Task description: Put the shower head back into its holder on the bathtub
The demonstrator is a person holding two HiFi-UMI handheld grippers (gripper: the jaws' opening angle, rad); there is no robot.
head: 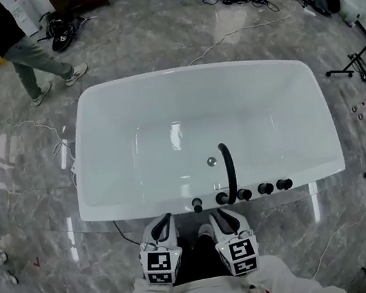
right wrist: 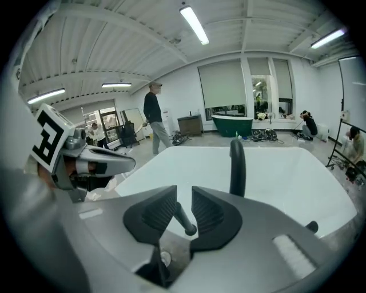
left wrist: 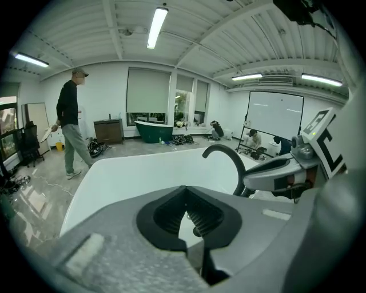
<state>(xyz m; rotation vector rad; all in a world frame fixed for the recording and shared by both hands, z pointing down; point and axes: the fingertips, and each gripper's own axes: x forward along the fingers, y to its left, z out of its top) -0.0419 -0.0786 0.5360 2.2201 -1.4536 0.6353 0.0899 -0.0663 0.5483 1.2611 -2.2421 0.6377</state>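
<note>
Notes shower head (head: 196, 204) standing in holder (head: 198, 210) on bathtub (head: 191, 71) rim, just left of faucet (head: 228, 169). Finds left gripper (head: 164, 221) pressed together and empty. Finds right gripper (head: 224, 213) slightly spread, pinching nothing. Judges task apparently complete.

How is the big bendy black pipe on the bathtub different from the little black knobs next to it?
The spout is tall and hooks over the tub; the knobs are short, round and low. There is one spout, but three knobs in a row beside it. Both are black and stand on the near rim of the white bathtub.
</note>
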